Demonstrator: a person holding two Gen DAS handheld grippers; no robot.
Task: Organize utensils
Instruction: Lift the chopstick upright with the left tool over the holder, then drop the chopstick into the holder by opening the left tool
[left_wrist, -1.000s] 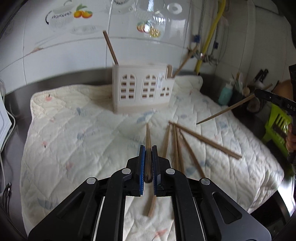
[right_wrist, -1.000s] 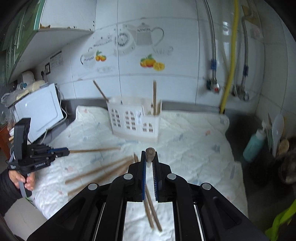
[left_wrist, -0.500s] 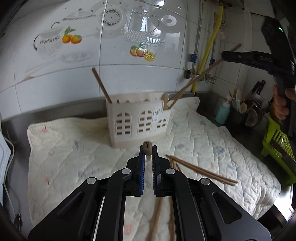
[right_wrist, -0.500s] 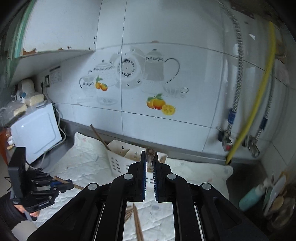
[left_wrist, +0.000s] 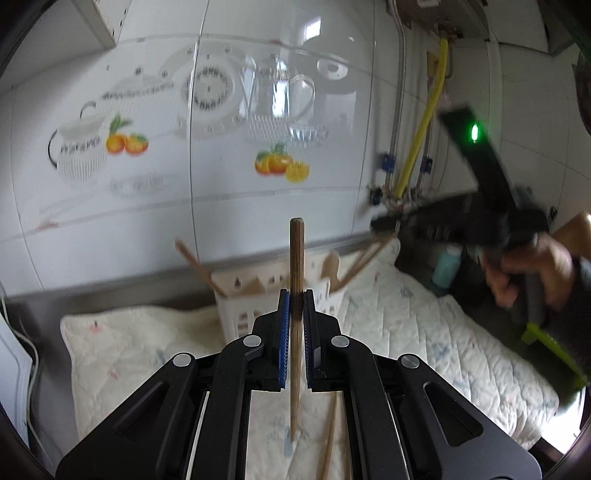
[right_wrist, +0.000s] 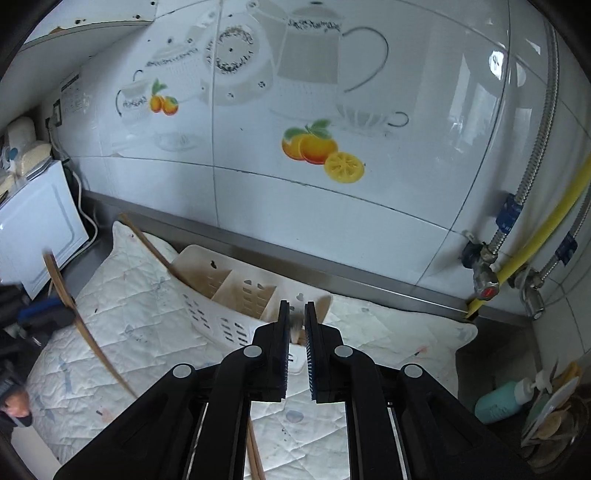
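Observation:
My left gripper (left_wrist: 295, 295) is shut on a wooden chopstick (left_wrist: 296, 266) held upright above the quilted mat (left_wrist: 406, 325), in front of the white utensil holder (left_wrist: 240, 295). My right gripper (right_wrist: 295, 306) is above the holder's (right_wrist: 221, 295) right compartment, jaws slightly apart; a blurred chopstick end (right_wrist: 295, 325) sits between them, dropping into the holder. The right gripper shows blurred at the right of the left wrist view (left_wrist: 384, 223), above a chopstick (left_wrist: 364, 258) leaning in the holder. The left gripper (right_wrist: 40, 314) and its chopstick (right_wrist: 85, 332) show at left.
Loose chopsticks lie on the mat (left_wrist: 328, 435) and under my right gripper (right_wrist: 255, 454). A tiled wall (right_wrist: 332, 184) stands behind. A white appliance (right_wrist: 33, 229) is at left. A teal bottle (right_wrist: 506, 398) and a green rack (left_wrist: 554, 350) are at right.
Both grippers rose and tilted up. My left gripper lifted its chopstick upright off the mat. My right gripper moved over the holder and its jaws parted, letting its chopstick slip down.

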